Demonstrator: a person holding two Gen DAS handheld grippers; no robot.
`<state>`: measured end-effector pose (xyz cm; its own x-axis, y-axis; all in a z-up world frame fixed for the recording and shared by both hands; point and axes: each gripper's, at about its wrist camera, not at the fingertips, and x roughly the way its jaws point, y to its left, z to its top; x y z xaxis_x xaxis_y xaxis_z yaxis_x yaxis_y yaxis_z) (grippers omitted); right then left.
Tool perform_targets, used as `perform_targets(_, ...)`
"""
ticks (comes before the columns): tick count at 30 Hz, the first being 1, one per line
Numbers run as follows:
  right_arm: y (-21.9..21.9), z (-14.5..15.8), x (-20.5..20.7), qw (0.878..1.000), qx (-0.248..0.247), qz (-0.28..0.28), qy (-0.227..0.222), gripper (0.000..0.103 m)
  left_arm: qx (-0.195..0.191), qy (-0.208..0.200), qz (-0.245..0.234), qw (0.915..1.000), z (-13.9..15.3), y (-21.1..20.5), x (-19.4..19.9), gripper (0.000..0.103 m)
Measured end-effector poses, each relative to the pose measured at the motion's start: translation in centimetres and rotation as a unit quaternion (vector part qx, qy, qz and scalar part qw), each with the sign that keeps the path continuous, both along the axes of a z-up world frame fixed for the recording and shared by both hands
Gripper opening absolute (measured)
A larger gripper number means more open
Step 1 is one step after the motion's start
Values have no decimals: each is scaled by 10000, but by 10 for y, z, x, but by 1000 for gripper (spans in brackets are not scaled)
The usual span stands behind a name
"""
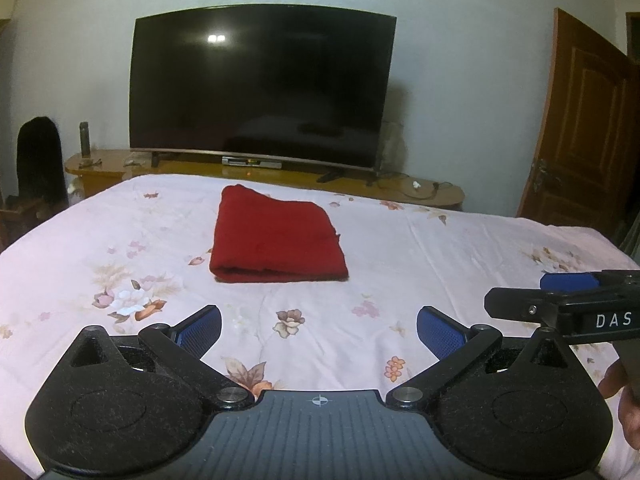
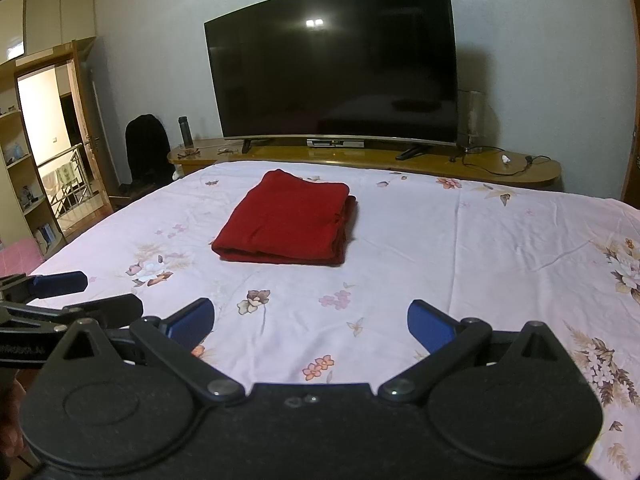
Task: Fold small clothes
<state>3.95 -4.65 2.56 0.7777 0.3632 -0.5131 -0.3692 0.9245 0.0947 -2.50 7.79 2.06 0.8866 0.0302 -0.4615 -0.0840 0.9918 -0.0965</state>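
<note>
A: Left wrist view first: what's nearest?

B: The left claw point(image 1: 319, 330), jaws spread wide with nothing between them, held low over the near part of the bed point(image 1: 460, 248). The right claw point(image 1: 560, 292) pokes in from the right edge, level and side-on. In its own view the right claw point(image 2: 310, 320) is also spread wide and empty.

A: And the garment?

B: A red cloth point(image 1: 276, 236) lies further out, mid-bed, well apart from both claws. It looks already folded into a neat rectangle, with stacked layers showing at its right side point(image 2: 348, 216).

A: How will it handle?

B: Soft, light and limp, I'd judge. It should sag if lifted by one point. Pinching the two near corners through all layers seems safest, as a shallow grip may peel off only the top layer.

A: Beyond that?

B: A television point(image 1: 260, 88) on a wooden stand.
</note>
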Motion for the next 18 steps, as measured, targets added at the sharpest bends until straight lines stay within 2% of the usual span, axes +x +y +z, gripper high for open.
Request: perform_targets(18,-5,-3,1,10000,-18,24,-16,102,51,-153,74,9998,4,-1,-2,103)
